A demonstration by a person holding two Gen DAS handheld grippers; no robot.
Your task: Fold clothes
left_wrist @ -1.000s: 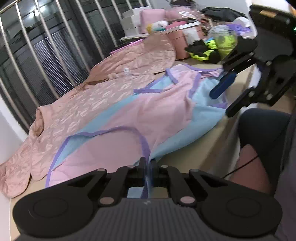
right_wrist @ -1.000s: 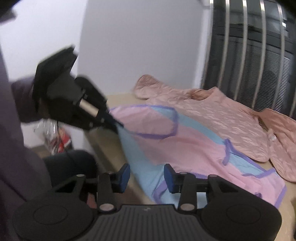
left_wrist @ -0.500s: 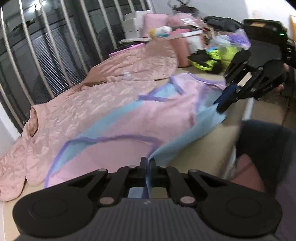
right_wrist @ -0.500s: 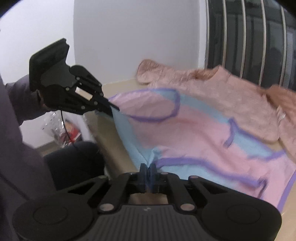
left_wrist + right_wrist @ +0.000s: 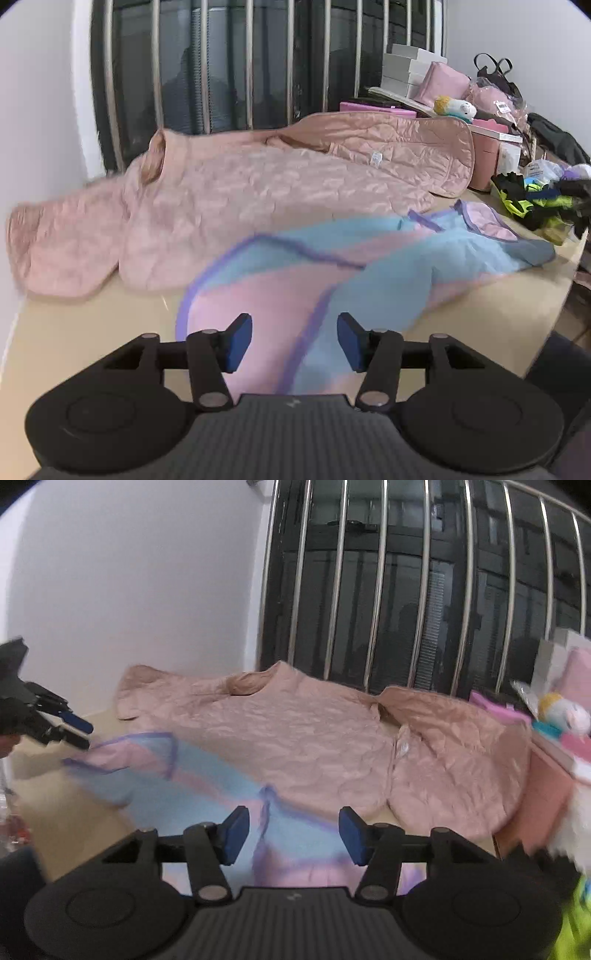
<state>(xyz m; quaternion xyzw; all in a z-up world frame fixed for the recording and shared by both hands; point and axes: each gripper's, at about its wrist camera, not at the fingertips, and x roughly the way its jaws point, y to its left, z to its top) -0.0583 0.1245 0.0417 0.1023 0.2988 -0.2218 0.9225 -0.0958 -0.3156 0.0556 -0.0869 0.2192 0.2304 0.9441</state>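
A pink and light-blue garment with purple trim [image 5: 332, 280] lies folded over on the beige table [image 5: 92, 332]; it also shows in the right wrist view [image 5: 207, 779]. My left gripper [image 5: 294, 341] is open and empty just above the garment's near end. My right gripper [image 5: 294, 830] is open and empty over the garment's other end. The left gripper also shows at the far left of the right wrist view [image 5: 75, 731], open beside the garment's corner.
A large quilted pink jacket [image 5: 258, 192] lies spread behind the garment, along the barred window [image 5: 229, 62]. Boxes, pink bags, a plush toy [image 5: 454, 107] and dark and neon clothes [image 5: 535, 199] crowd the table's right end. The white wall [image 5: 129, 590] bounds the left.
Both grippers were shut on the garment's edge half a second ago and have opened and let it go. The garment now lies folded on the table. Both cameras swung toward the window.
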